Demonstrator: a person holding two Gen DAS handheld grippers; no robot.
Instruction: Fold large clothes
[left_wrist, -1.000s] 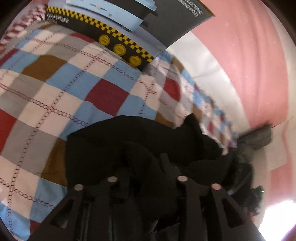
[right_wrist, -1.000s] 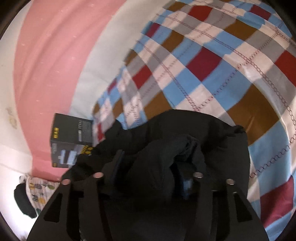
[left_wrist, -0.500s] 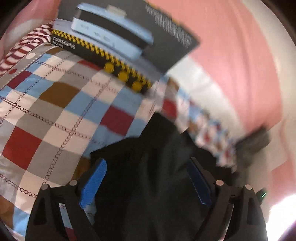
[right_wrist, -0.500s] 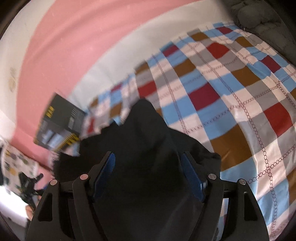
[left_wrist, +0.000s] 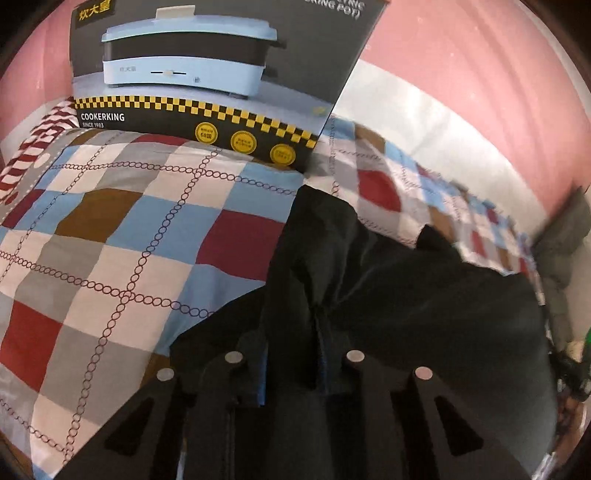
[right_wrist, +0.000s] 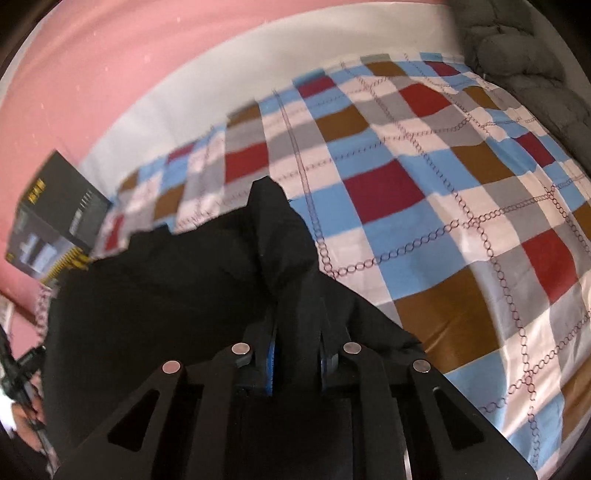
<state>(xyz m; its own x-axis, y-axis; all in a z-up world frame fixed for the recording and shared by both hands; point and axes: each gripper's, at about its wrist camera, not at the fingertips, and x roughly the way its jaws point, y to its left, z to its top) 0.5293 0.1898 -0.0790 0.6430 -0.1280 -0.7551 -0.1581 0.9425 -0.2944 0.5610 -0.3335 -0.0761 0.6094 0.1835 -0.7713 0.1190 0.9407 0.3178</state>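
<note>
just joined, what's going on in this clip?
A person is folding a black garment on a checked bedspread, with a handheld gripper in each hand. The left gripper and right gripper are both closing on bunched folds of the cloth, which sits between their jaws. A cooker box stands behind, untouched.

You are in a home bedroom, by the look of it; a bed sheet (left_wrist: 155, 236) in red, blue, brown and grey checks covers a wide mattress; a pink wall (right_wrist: 122, 70) runs behind it; a boxed electric cooking pot (left_wrist: 207, 74) sits on the bed; a grey quilted heap (right_wrist: 517, 62), perhaps a duvet, lies at one corner.
</note>
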